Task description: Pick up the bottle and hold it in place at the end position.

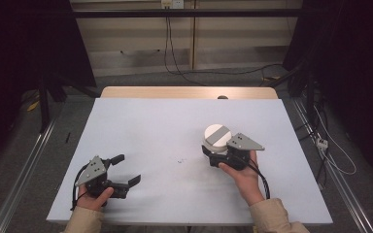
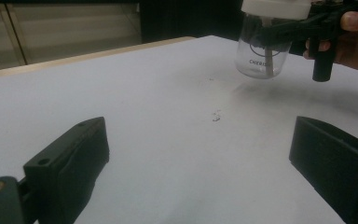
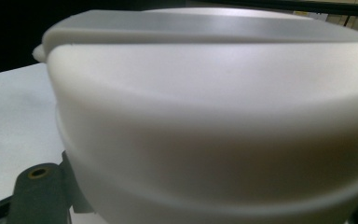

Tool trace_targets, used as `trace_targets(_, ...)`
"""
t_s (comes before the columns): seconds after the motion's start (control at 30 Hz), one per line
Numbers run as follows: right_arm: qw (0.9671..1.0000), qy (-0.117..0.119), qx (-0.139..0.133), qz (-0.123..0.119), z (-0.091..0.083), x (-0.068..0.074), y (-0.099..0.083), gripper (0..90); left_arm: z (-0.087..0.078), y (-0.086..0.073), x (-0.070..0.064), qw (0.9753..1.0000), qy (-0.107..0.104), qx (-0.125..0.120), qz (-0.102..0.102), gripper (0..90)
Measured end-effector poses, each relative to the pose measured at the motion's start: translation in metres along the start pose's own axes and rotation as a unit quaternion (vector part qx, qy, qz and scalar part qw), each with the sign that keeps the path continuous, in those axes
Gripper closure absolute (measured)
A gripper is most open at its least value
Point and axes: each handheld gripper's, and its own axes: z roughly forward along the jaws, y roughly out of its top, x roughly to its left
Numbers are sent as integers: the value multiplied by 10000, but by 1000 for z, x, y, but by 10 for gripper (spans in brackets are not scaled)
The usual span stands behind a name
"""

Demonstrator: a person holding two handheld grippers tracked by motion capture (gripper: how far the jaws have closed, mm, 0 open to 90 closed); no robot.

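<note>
**Jar gripped at the lid, held above the surface**

Jar of clear glass with a broad white plastic lid point(image 1: 217, 137) sits in the right gripper point(image 1: 212, 154), right of the middle of the pale grey surface point(image 1: 150, 131). In the left gripper view the black jaws clamp the jar just under its lid, its clear body carries dark lettering, and its base hangs a little above the surface with a soft shadow beneath. The right gripper view looks straight onto the white lid, a grey band running across its top. The left gripper point(image 1: 126, 170) rests near the front left corner of the surface, well apart from the jar, its jaws spread wide with nothing between them. A small dark smudge point(image 1: 179, 160) marks the surface between the two grippers.
</note>
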Motion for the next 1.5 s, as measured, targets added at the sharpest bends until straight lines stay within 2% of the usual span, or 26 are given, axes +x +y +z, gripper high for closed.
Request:
trace_targets(0.6, 10000, -10, -26, 21, 12, 0, 7, 185, 0, 0, 1, 10000, 17, -29, -34, 45)
trace_targets(0.93, 10000, -17, 88, -1, 19, -1, 9, 186, 1, 2, 0, 10000, -20, -32, -4, 44)
trace_targets(1.5, 9999, -70, 123, 34, 28, -5, 15, 185, 2, 3, 0, 9999, -30, -88, -43, 45)
